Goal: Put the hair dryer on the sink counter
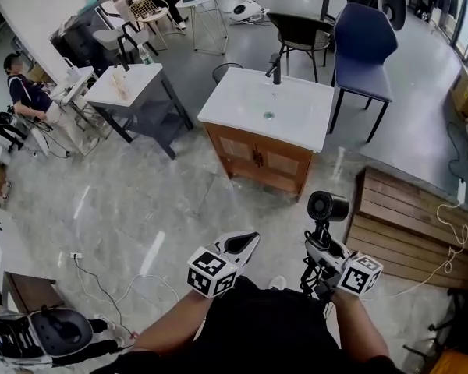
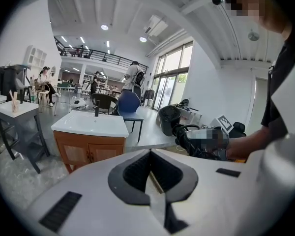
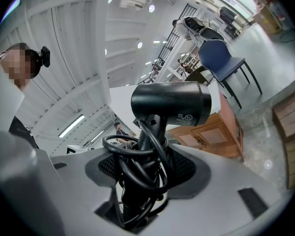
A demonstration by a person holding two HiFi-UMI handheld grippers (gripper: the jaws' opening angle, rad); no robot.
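Right gripper (image 3: 140,181) fingers clamped on dryer (image 3: 172,103) handle; left gripper (image 2: 150,178) fingers pressed together, empty; sink table (image 1: 296,111) well ahead of fingers.

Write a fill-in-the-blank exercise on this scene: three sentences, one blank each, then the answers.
1. The right hand-held gripper grips the hair dryer by its ____.
2. The left hand-held gripper holds ____.
3. The faucet on the sink counter is ____ in colour.

Missing words: handle; nothing; black.
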